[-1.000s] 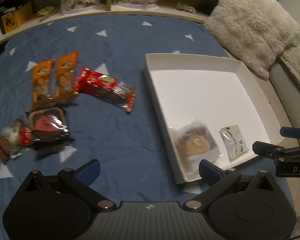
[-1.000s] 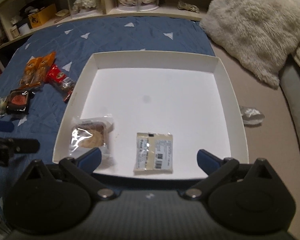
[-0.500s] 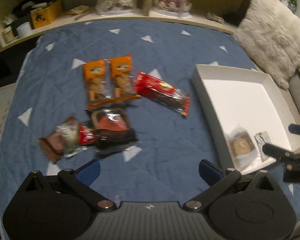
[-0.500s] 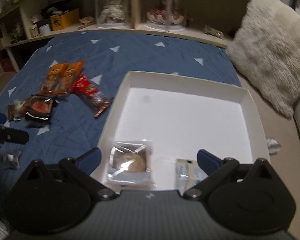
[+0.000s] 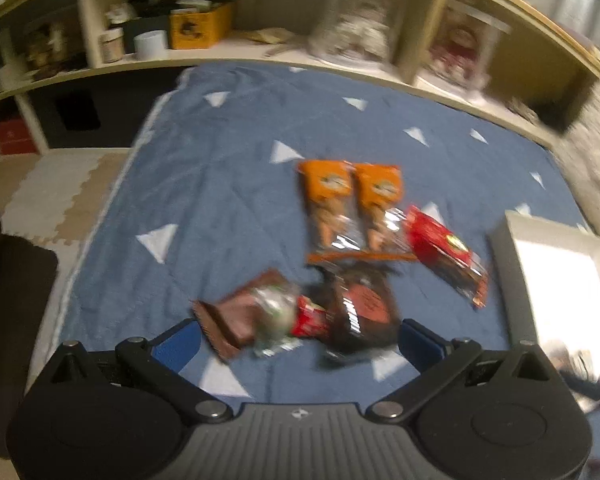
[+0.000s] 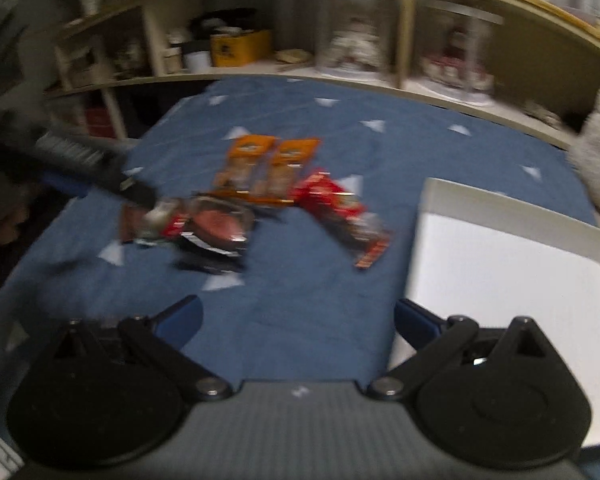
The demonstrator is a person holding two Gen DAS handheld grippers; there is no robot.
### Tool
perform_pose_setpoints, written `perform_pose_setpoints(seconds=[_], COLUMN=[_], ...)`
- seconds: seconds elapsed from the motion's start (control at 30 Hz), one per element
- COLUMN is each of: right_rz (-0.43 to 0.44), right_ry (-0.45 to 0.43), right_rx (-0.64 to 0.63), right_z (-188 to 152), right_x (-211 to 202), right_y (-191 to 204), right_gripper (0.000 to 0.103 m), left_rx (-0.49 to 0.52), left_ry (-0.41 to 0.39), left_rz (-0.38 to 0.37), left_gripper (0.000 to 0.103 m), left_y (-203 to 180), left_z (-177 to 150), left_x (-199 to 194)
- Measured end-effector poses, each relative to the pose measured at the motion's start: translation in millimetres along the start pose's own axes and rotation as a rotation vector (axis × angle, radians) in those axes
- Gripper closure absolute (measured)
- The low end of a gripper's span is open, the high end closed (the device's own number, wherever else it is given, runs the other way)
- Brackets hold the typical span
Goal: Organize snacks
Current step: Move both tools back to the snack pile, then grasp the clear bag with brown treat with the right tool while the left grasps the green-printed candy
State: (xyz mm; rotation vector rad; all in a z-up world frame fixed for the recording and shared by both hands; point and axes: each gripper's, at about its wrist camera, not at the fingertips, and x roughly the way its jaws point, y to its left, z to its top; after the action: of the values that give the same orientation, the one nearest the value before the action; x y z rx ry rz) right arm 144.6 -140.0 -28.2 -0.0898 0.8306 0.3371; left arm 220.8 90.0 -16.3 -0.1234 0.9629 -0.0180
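Presently both grippers hung empty, jaws apart: left gripper (image 5: pixel 297 338) | right gripper (image 6: pixel 297 318) | snacks (image 5: pixel 364 256) overlapped mid-frame beside tray (image 6: pixel 500 280) | risk: pinching two wrappers together

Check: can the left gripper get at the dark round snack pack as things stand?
Probably yes. The left gripper is open, with the dark round snack pack just ahead between its fingers. The brown wrapper beside it may get caught too.

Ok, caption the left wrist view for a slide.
Open left hand-held gripper over snack packs on a blue quilt, white tray at right.
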Motion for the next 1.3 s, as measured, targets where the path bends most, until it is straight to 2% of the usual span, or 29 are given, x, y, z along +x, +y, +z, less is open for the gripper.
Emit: perform_pose_setpoints(seconds=[0.23,0.33,0.47,0.63,0.73,0.8,0.9,0.97,1.03,1.1,1.17,1.3], right_rz=[0.125,0.130,0.177,0.206,0.267,0.269,0.272,0.277,0.278,0.283,0.287,0.293], right_ry=[-0.011,-0.050,0.000,0.014,0.035,0.046,0.043,0.047,0.050,0.052,0.056,0.062], right_rx=[0.012,0.008,-0.008,0.010,0.050,0.045,0.018,-0.003,-0.015,-0.017,-0.011,-0.002], right_z=[-8.8,-16.6,-28.1,-37.5,-39.0,-39.5,-40.4,-42.1,-43.5,-45.2,-44.9,-42.6], right_x=[26.3,34.8,48.3,61.7,66.6,69.4,69.4,69.1,69.9,69.8,66.8,69.5], right_y=[44.8,59.7,73.8,83.3,81.5,85.5,91.0,95.7,98.2,97.9,96.2,94.6], right_gripper=[0.000,0.000,0.000,0.001,0.010,0.016,0.026,0.037,0.043,0.045,0.049,0.055], left_rx=[-0.091,-0.102,-0.098,-0.217,-0.281,-0.314,-0.332,-0.333,-0.328,-0.312,-0.299,-0.294], left_ry=[-0.006,-0.008,-0.001,0.035,0.053,0.057,0.056,0.056,0.058,0.072,0.085,0.089], left_rz=[0.032,0.021,0.003,-0.015,-0.016,-0.026,-0.055,-0.070,-0.082,-0.076,-0.050,-0.019], left_gripper=[0.000,0.000,0.000,0.000,0.001,0.005,0.016,0.029,0.034,0.036,0.043,0.047], left_y=[30.0,33.1,32.3,47.1,55.2,55.4,47.1,40.2,32.9,25.8,22.4,22.8], left_z=[5.6,4.7,4.2,2.5,2.1,2.3,4.3,5.0,4.6,4.0,2.0,-0.8], left_x=[19.0,25.0,31.9,46.4,56.4,60.5,61.8,62.1,63.6,68.2,73.5,80.4])
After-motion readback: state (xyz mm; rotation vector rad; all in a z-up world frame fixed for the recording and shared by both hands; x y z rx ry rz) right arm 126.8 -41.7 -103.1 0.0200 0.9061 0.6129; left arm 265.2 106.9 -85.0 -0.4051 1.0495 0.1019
